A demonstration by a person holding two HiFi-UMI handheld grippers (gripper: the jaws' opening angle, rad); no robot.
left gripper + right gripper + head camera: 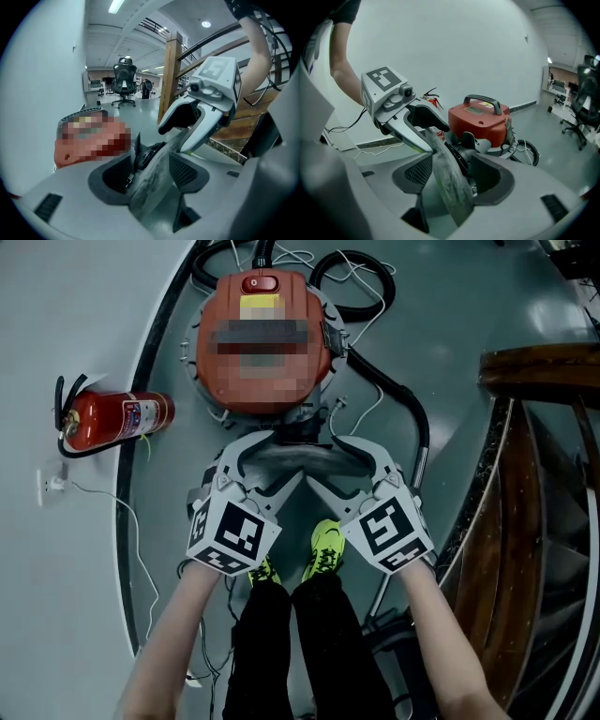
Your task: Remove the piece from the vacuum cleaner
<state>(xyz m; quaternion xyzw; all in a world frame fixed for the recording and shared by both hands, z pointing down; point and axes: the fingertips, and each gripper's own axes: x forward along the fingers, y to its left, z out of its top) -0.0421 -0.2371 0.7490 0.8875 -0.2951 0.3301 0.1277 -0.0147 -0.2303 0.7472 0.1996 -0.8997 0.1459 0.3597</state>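
Two grippers side by side, left gripper (277, 460) and right gripper (330, 462), tips close together just in front of the red vacuum cleaner (267, 395). Between both pairs of jaws, one thin, dusty gray piece (292, 457), seen on its edge. Jaws on each side spread wide, let go, not squeezing it. Right behind the piece, a black part of the vacuum cleaner. Off to the left on the floor (450, 324), a red fire extinguisher (112, 418), near the wall.

Grey dusty piece (153, 183) between wide-apart jaws, red vacuum cleaner (70, 153) behind
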